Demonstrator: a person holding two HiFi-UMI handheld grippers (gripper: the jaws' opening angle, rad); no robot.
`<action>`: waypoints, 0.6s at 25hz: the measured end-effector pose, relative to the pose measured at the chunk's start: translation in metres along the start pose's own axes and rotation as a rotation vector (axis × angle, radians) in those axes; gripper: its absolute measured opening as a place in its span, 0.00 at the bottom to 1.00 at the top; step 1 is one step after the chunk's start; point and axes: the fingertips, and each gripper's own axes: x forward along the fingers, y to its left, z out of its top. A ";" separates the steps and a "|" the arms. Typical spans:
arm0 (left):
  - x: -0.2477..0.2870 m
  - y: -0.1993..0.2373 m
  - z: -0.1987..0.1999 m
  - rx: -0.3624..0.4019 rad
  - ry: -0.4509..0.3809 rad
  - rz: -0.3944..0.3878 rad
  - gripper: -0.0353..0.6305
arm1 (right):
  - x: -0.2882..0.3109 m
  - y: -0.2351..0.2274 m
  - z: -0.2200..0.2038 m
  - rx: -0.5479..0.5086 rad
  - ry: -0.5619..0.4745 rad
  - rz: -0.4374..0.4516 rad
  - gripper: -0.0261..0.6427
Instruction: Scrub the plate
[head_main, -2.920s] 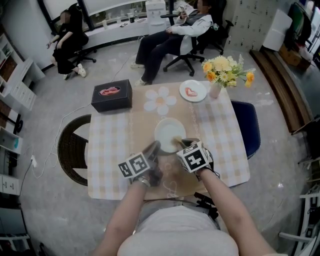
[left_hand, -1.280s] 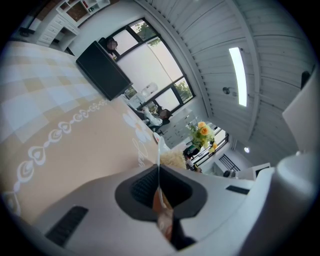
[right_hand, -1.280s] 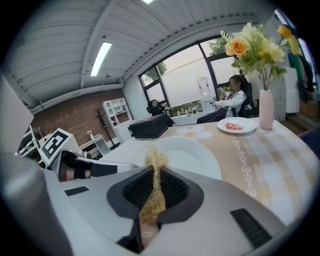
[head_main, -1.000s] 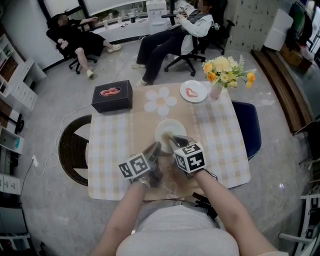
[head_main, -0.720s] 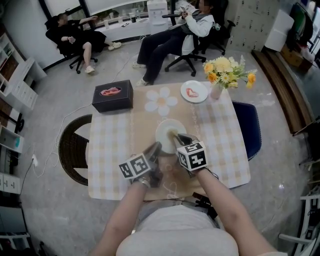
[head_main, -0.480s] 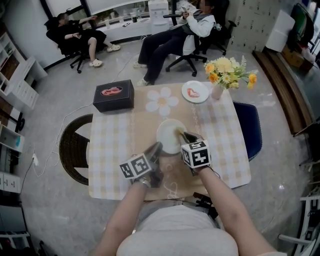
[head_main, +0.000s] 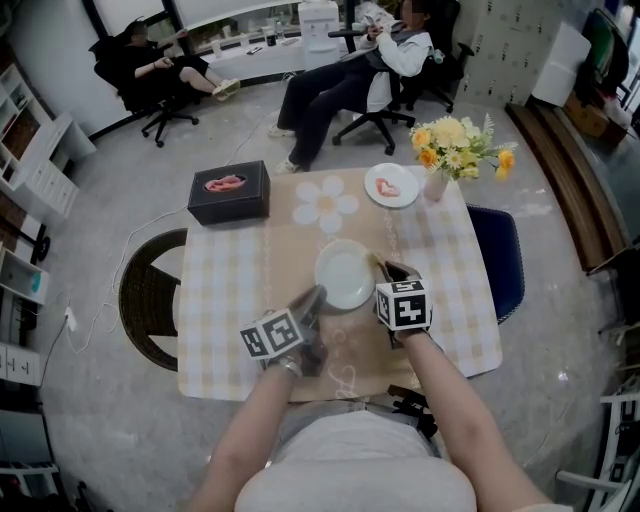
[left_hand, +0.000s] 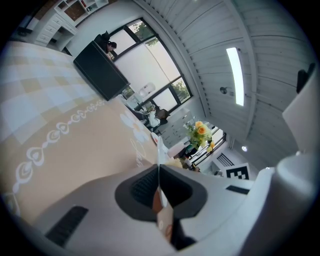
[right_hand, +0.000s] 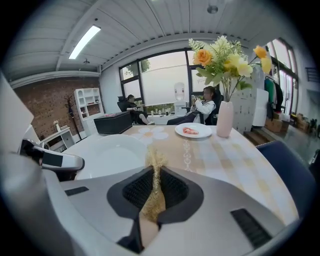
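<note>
left gripper (left_hand: 159, 175) fingers pinch the plate (head_main: 343, 275) rim, evidently steadying it on the tabletop (head_main: 225, 300). right gripper (right_hand: 155, 175) fingers clamp a gold scrubber (right_hand: 156, 159), just beside the plate's right rim, judged mid-scrub.

No legible text, brand, number or sign is showing in any view. The marker cube (head_main: 272, 333) on the left gripper (head_main: 314, 296) and the second marker cube (head_main: 404, 305) on the right gripper (head_main: 387, 268) are displaying only black-and-white square patterns. The table runner (head_main: 290, 255) is carrying curled ornament that is not reading as letters.
</note>
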 end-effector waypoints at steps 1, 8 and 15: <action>0.000 -0.001 0.000 0.005 0.000 -0.001 0.08 | -0.002 -0.002 0.000 0.012 -0.005 -0.005 0.10; -0.002 -0.004 -0.008 0.001 0.029 -0.005 0.08 | -0.025 0.035 0.031 0.069 -0.157 0.200 0.10; -0.006 -0.006 -0.016 -0.019 0.047 -0.014 0.08 | -0.033 0.096 0.031 -0.080 -0.178 0.400 0.10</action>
